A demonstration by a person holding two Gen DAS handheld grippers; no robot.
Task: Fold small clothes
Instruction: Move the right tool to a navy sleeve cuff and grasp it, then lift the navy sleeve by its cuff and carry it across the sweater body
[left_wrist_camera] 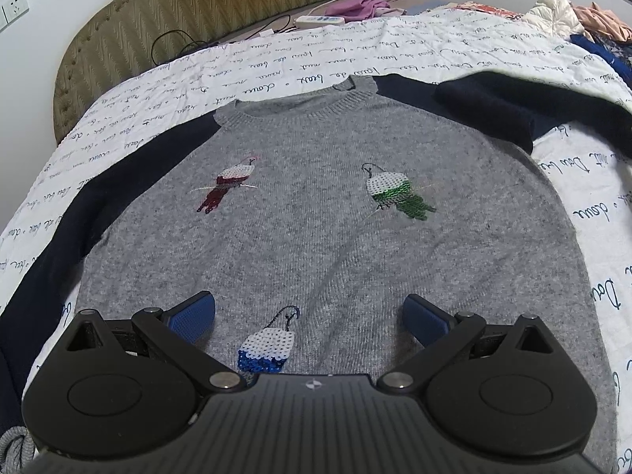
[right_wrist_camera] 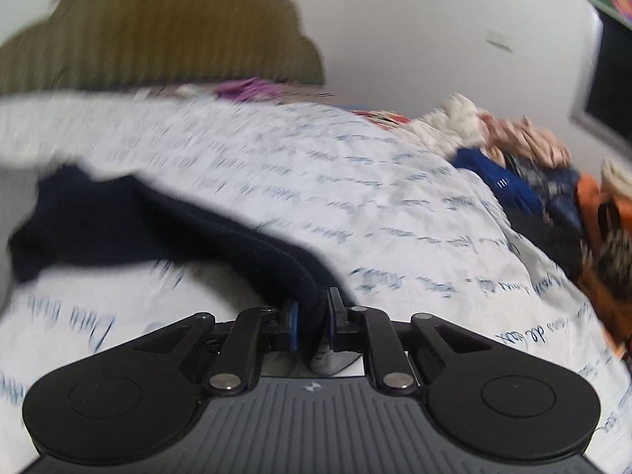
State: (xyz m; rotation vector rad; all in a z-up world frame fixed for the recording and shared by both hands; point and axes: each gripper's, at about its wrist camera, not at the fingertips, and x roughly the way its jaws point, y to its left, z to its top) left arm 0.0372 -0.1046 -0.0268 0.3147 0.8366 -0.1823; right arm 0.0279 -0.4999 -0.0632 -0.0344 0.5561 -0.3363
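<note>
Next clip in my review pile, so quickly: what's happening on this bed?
A person with a handheld tool in each hand is folding a small grey sweater with bird designs, laid flat on a white quilt. The right tool is clamped on the end of one navy sleeve, which is lifted off the quilt. The left tool hovers open above the sweater's lower front, gripping nothing. The other navy sleeve lies unfolded, so the folding has barely begun.

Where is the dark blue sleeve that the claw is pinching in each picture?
Left wrist view: the dark blue sleeve lies upper right, lifted off the grey sweater's shoulder.
Right wrist view: it runs from the left edge down to the centre, pinched in the right claw.
Shared landmark: the purple cloth by the headboard.
</note>
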